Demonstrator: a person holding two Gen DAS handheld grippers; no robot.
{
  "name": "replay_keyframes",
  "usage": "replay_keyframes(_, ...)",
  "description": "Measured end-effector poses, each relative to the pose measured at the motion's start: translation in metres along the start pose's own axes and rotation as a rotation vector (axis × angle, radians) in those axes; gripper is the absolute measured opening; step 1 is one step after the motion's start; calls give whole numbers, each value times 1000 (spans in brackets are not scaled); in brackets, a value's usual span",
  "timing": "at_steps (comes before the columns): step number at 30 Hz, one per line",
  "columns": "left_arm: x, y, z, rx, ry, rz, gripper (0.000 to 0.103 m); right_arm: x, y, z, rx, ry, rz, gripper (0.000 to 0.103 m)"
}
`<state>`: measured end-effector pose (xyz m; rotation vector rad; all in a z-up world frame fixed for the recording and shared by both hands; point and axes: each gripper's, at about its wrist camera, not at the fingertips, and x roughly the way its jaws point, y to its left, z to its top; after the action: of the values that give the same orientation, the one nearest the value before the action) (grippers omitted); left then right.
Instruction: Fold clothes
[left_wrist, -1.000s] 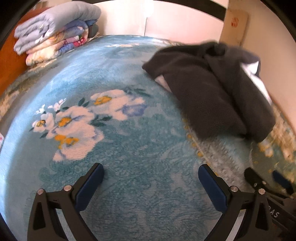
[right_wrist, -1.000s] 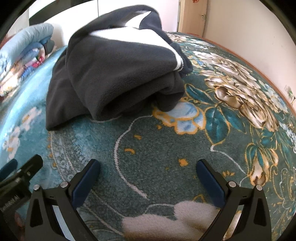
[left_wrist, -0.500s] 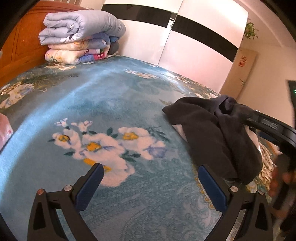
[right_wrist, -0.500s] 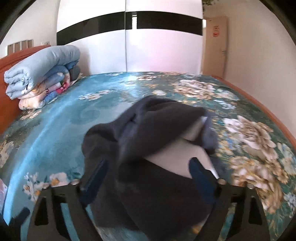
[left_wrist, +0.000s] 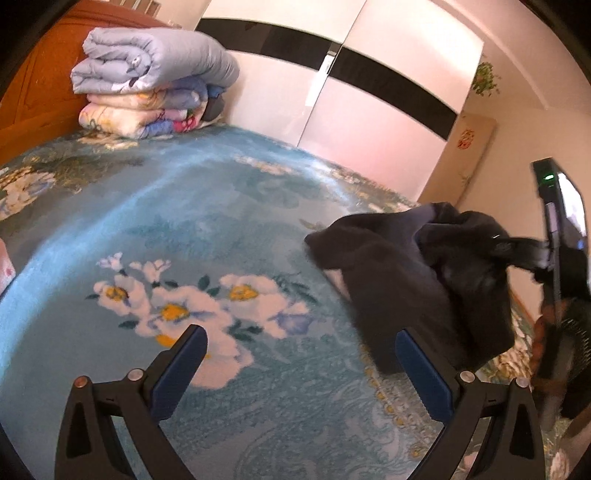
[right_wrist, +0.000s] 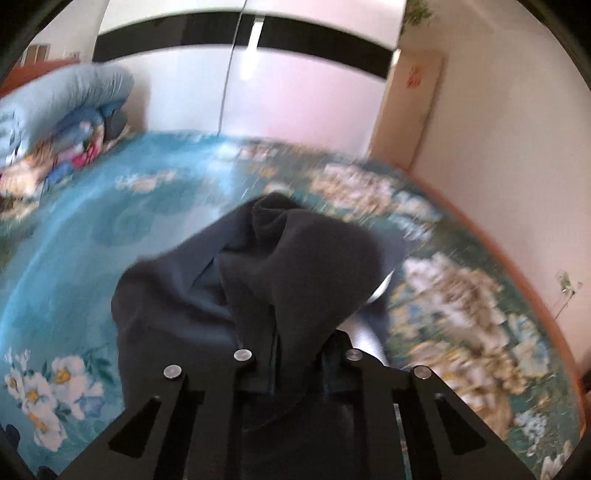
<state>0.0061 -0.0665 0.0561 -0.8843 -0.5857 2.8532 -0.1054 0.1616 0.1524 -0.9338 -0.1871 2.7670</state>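
Observation:
A dark grey fleece garment (right_wrist: 258, 280) with a white inner patch lies bunched on the blue floral bedspread (left_wrist: 184, 229). My right gripper (right_wrist: 295, 354) is shut on a fold of the dark garment, and the cloth drapes over its fingers. In the left wrist view the garment (left_wrist: 406, 280) sits at the right, with the right gripper's black body (left_wrist: 517, 247) on it. My left gripper (left_wrist: 299, 365) is open and empty, above the bedspread to the left of the garment.
A stack of folded quilts (left_wrist: 155, 96) lies at the head of the bed by the orange headboard (left_wrist: 33, 92). A white and black wardrobe (left_wrist: 332, 103) stands behind. A wall and the bed's edge (right_wrist: 517, 280) are at the right.
My right gripper moved onto the garment and closed on a fold of it. Both cameras tilted up from the bedspread. The left gripper stayed open.

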Motion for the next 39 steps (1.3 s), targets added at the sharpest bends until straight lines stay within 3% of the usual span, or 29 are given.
replay_keyframes(4,-2,-4,2,30,-14,-30,103,-47,-45,1,60,-58,27,16)
replay_keyframes(11,-10,-11,-6,63,-23,-85,103,-146,-86,-30,24,-131,98,16)
replay_keyframes(16,-39,-19,-21,156,8,-61,103,-222,-109,-57,6,-207,160,15)
replay_keyframes(24,-97,-27,-46,270,44,-115,103,-290,-143,-72,58,-219,238,16)
replay_keyframes(27,-112,-33,-50,299,46,-111,103,-290,-147,-81,41,-177,224,16)
replay_keyframes(31,-132,-38,-57,332,54,-98,103,-252,-172,-101,87,-48,184,16)
replay_keyframes(39,-126,-58,-66,399,116,-69,103,-163,-277,-149,359,113,122,16)
